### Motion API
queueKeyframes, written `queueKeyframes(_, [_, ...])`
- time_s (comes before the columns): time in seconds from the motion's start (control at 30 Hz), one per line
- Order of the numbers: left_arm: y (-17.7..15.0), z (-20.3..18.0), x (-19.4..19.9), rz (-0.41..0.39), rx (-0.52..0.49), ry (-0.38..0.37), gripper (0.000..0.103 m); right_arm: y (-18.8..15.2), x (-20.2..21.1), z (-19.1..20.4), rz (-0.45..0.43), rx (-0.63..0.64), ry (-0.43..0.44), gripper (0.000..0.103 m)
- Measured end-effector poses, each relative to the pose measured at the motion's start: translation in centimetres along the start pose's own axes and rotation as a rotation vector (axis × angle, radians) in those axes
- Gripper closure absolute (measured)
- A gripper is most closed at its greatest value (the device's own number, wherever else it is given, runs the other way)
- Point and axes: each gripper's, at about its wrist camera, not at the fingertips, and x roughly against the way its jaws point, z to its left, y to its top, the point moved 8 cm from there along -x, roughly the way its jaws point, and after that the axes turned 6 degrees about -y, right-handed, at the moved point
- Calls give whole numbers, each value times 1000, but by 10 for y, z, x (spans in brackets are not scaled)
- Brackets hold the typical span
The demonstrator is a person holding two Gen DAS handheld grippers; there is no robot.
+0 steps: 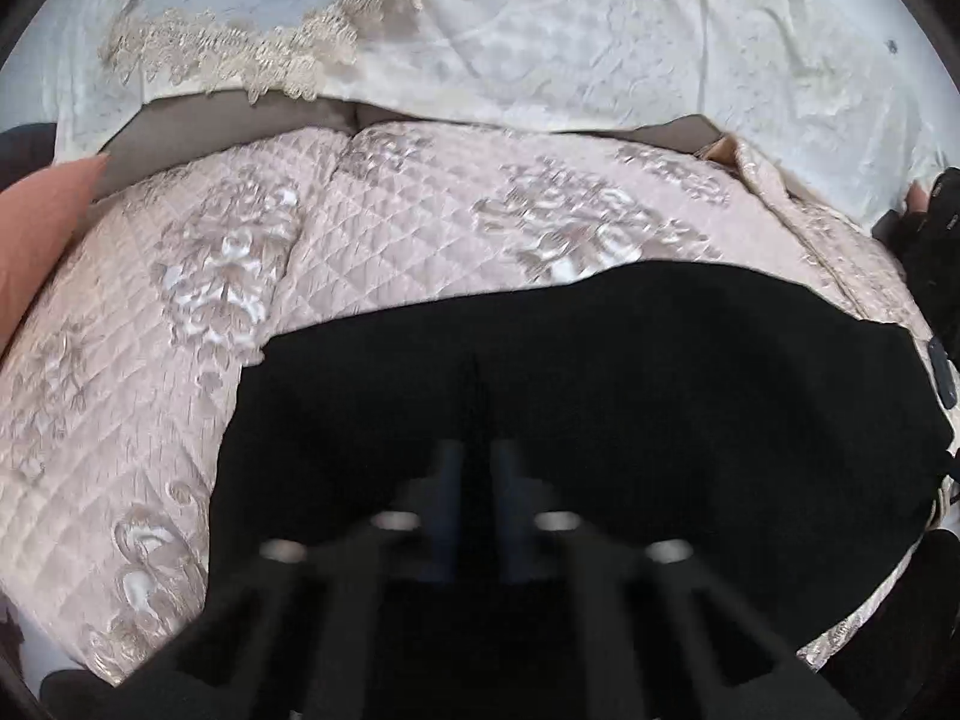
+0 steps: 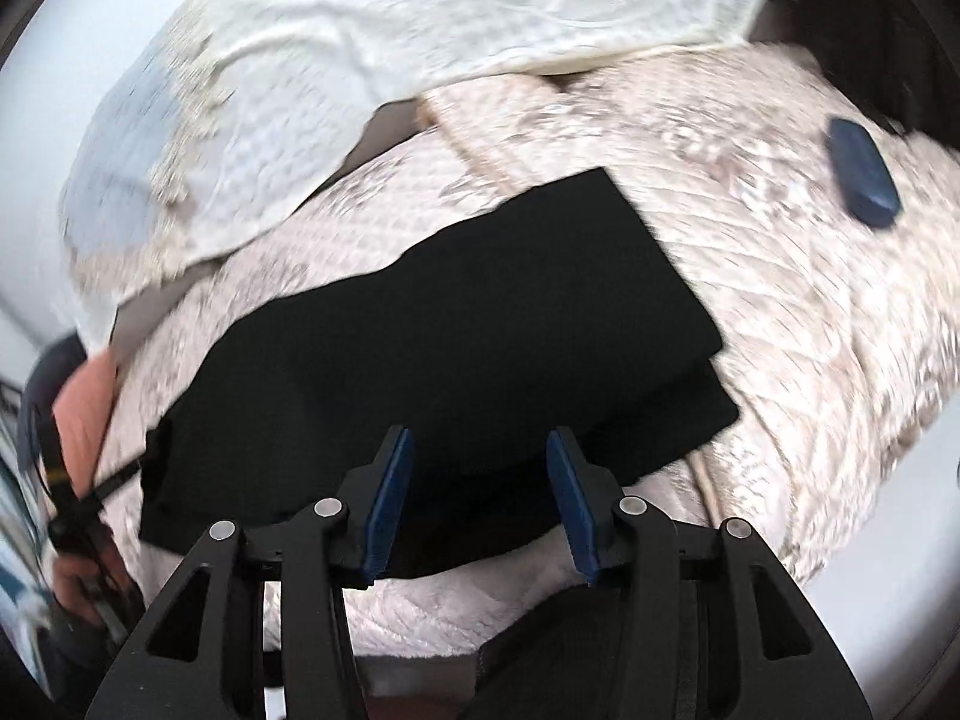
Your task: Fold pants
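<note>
The black pants (image 2: 456, 324) lie folded in layers on a pink quilted bedspread (image 2: 810, 312). In the left wrist view the pants (image 1: 600, 360) fill the lower middle. My left gripper (image 1: 478, 468) is low over the pants with its blue pads (image 1: 451, 480) close together, and black cloth seems pinched between them. My right gripper (image 2: 480, 450) is open and empty, its blue pads (image 2: 393, 498) wide apart just above the near edge of the pants.
A cream lace-trimmed pillow cover (image 1: 540, 42) lies behind the bedspread (image 1: 180, 300). A dark blue oblong object (image 2: 864, 171) rests on the bedspread right of the pants. An orange-pink cushion (image 1: 36, 234) sits at the left. The left gripper and hand show at the right wrist view's left edge (image 2: 78, 516).
</note>
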Motion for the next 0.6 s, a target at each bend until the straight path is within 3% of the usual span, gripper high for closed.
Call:
queueKeyframes(0.17, [-3,27,24,-83,96,-4,98,4,-5,-32,2,-133,-33,56])
queueKeyframes(0.3, [-11,46,29,-91,169,-34,98,13,-10,-45,-19,-226,16,56])
queueKeyframes(0.6, [-16,56,18,-84,321,-130,98,24,-20,-55,-53,-358,1,56])
